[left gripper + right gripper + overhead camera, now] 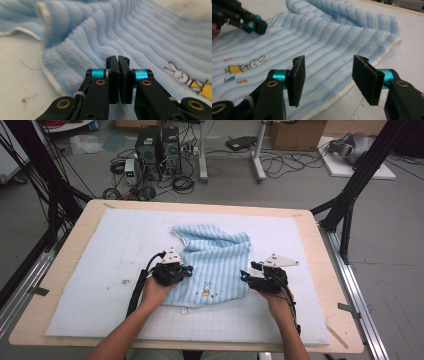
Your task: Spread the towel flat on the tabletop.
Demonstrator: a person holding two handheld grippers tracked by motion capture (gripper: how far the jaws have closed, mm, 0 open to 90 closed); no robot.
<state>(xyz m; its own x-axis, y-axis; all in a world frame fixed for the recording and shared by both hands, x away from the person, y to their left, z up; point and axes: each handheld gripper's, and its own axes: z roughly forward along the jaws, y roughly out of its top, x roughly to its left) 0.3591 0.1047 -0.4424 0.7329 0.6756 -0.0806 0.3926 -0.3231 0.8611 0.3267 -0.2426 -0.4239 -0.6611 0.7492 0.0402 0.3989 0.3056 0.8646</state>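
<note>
Fingers (113, 75) of the left gripper (119, 58) were seen pressed together over the towel (215, 265), the pads meeting with no gap; whether a thin pinch of pile was caught between them could not be told from the left gripper view. Jaws of the right gripper (328, 75) were held apart, nothing between the pads, the towel's white-bound edge lying just under and ahead of them.

Towel position was noted: on the white mat (100, 260) near the middle of the table (65, 270), roughly flat at the near half, where a small rabbit motif (206, 287) faced up. Farther back it was bunched and rolled over on itself, a thick fold heaped toward the far left corner.

Progress was judged as early. Both grippers had been brought to the towel's two sides, left at the left edge, right at the right edge, but only one was closed. A grasp at the right edge was judged to be outstanding, and the rumpled far half was left to be spread or folded. No tidy fold could yet be made out.
</note>
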